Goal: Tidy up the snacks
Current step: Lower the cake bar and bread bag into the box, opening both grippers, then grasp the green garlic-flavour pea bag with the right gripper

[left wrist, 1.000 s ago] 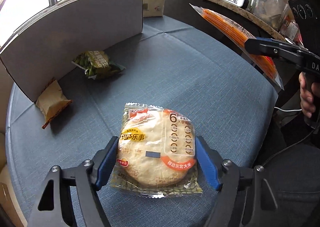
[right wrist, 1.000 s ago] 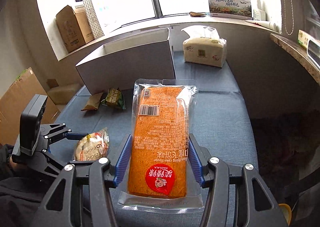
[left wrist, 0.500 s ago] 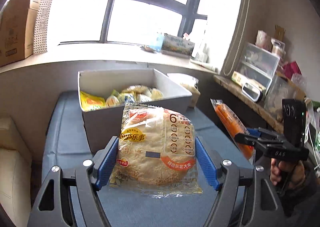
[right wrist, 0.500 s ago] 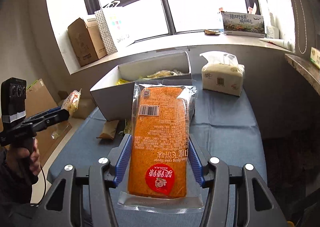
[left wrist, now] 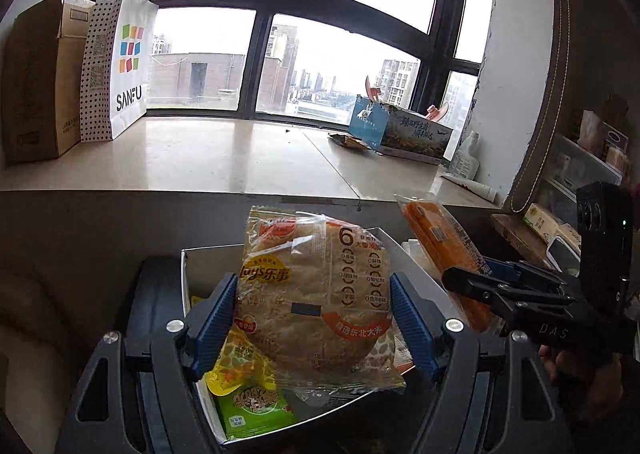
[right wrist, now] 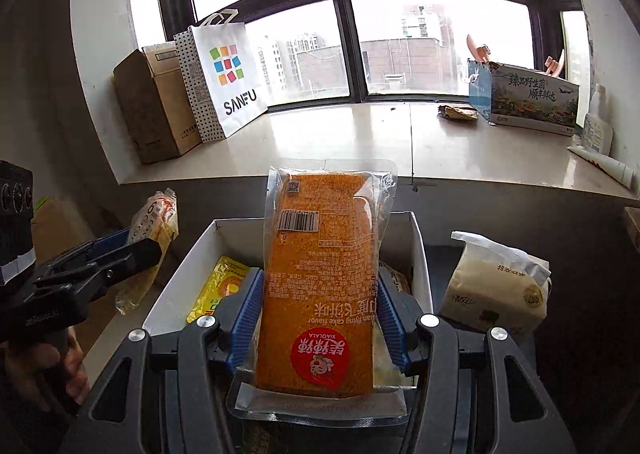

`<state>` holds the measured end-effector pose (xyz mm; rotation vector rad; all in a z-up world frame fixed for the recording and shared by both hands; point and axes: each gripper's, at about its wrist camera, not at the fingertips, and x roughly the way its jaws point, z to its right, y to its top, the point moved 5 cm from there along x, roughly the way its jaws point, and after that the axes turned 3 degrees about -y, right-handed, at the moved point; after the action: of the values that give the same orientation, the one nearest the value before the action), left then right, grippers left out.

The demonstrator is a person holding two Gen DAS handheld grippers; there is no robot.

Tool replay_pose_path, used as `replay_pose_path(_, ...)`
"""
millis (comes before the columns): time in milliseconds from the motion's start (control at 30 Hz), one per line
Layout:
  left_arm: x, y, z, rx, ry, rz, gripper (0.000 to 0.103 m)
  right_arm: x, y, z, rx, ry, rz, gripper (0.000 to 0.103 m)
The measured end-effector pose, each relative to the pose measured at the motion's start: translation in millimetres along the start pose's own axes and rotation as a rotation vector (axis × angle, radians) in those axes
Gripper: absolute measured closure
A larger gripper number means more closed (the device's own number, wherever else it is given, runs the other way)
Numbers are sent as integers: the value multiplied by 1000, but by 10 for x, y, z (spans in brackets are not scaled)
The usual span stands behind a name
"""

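Note:
My left gripper [left wrist: 312, 314] is shut on a round rice-cracker pack [left wrist: 316, 294] with a yellow Lay's logo, held above the white snack box [left wrist: 185, 274]. Yellow and green snack packs [left wrist: 248, 402] lie inside that box. My right gripper [right wrist: 318, 314] is shut on a long orange cake pack [right wrist: 320, 286], upright over the same box [right wrist: 420, 250], with a yellow pack [right wrist: 216, 286] below. Each gripper shows in the other's view: the right gripper [left wrist: 480, 278] with its orange pack [left wrist: 444, 246] at the right, the left gripper [right wrist: 120, 246] with the cracker pack [right wrist: 154, 230] at the left.
A tissue pack [right wrist: 496, 290] sits right of the box on the blue-covered table. Behind runs a pale window ledge [left wrist: 224, 157] with a cardboard carton [left wrist: 36, 77], a SANFU paper bag [left wrist: 120, 69] and a printed box [left wrist: 400, 129]. A person's hand [right wrist: 40, 370] grips the left tool.
Both grippers have risen from table height and moved towards the window with their packs. They now hang over the white box, whose contents show from above.

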<state>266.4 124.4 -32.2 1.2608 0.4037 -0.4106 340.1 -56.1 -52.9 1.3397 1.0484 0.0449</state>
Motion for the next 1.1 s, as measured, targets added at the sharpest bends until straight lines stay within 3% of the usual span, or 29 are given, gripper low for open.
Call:
replay_pose_path(133,150,14,-68,-18,10,-32,21,327,51,48,-13,-52,-64,42)
replay_pose_path(167,200,-20,-66,-24,11,-65,11,367,44,60,-10,-52,-73,31)
replay_pose_path(200,220,-35,-91,-31,19,-79,0,401,36,82,-3,-54,-85,12)
replay_pose_path(333,134,-102,-144,-24,36,-70,0,321,58,191,31,-74,-45,0)
replay_pose_path(533,-141,-147,-170,-46,20,-34,0,65,84,144,2,-88,3,0)
replay_pose_path(767,-692,-273,95,26,-13,29,0,-468,-81,-90,-71,-43,71,0)
replay_pose_path(900,-1090,-489,285,82,-11,127,0,-783,-318,-201,-84,21,103,0)
replay_pose_path(1000,-1249,-763,357,87,-9,123,0,-983,-575,-215,-63,67,108,0)
replay_pose_path(1100,-1325,-1053,402,67,-19,82,0,-1140,-884,-206,-71,58,110,0)
